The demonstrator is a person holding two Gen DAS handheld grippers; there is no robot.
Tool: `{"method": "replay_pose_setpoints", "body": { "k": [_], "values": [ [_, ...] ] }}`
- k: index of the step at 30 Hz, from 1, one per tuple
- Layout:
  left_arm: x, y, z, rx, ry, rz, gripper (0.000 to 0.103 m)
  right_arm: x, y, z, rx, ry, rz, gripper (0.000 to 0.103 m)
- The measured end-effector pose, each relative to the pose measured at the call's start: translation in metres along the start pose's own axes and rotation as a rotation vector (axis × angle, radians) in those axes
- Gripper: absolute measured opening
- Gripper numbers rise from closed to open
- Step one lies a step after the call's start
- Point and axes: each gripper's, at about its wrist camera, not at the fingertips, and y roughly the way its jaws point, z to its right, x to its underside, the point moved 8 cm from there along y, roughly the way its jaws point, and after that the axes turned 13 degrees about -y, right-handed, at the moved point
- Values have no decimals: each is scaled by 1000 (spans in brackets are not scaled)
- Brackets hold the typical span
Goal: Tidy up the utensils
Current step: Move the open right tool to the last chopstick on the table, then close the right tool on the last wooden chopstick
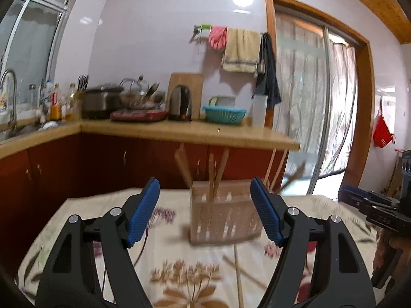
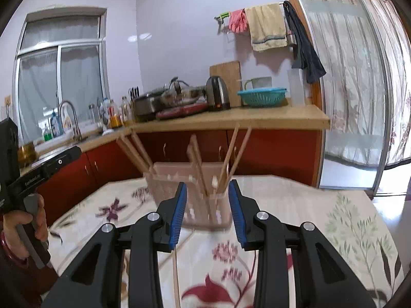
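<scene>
A translucent slotted utensil holder (image 1: 223, 218) stands on the flowered tablecloth, with several wooden chopsticks (image 1: 214, 172) leaning upright in it. My left gripper (image 1: 204, 181) is open wide just short of the holder, with nothing between its blue pads. A loose chopstick (image 1: 239, 277) lies on the cloth below it. In the right wrist view the same holder (image 2: 205, 205) sits just beyond my right gripper (image 2: 207, 183), whose jaws stand partly apart and empty. Another loose chopstick (image 2: 175, 277) lies on the cloth under its left finger. The picture is blurred around the holder.
Behind the table runs a wooden counter (image 1: 179, 132) over red cabinets, carrying a kettle (image 1: 179, 104), a teal basket (image 1: 224, 114), pots and a sink (image 1: 10, 128). A curtained sliding glass door (image 1: 313, 102) is at the right. A hand (image 2: 30, 220) grips the left tool's handle.
</scene>
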Motion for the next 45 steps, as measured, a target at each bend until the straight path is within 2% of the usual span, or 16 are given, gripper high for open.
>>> {"method": "replay_pose_setpoints", "body": {
  "k": [10, 23, 24, 26, 28, 36, 40, 45],
  "values": [
    [89, -23, -18, -52, -13, -127, 72, 94, -6, -43, -63, -74, -91, 35],
    [178, -22, -24, -80, -39, -277, 71, 174, -2, -76, -147, -117, -198, 34],
    [182, -21, -24, -80, -41, -287, 71, 177, -2, -77, -151, -115, -205, 32],
    [188, -20, -24, -82, -39, -299, 71, 183, 0, -80, -156, -122, -223, 16],
    [193, -18, -24, -81, -39, -309, 71, 183, -2, -81, -151, -126, -217, 7],
    [210, -12, -18, -66, -29, -349, 69, 179, -13, -66, -65, -103, -182, 7],
    [217, -10, -11, -47, -13, -369, 61, 180, -14, -59, -49, -93, -182, 7],
    [227, -6, -5, -35, 9, -389, 44, 180, -14, -58, -53, -89, -175, 7]
  ]
}}
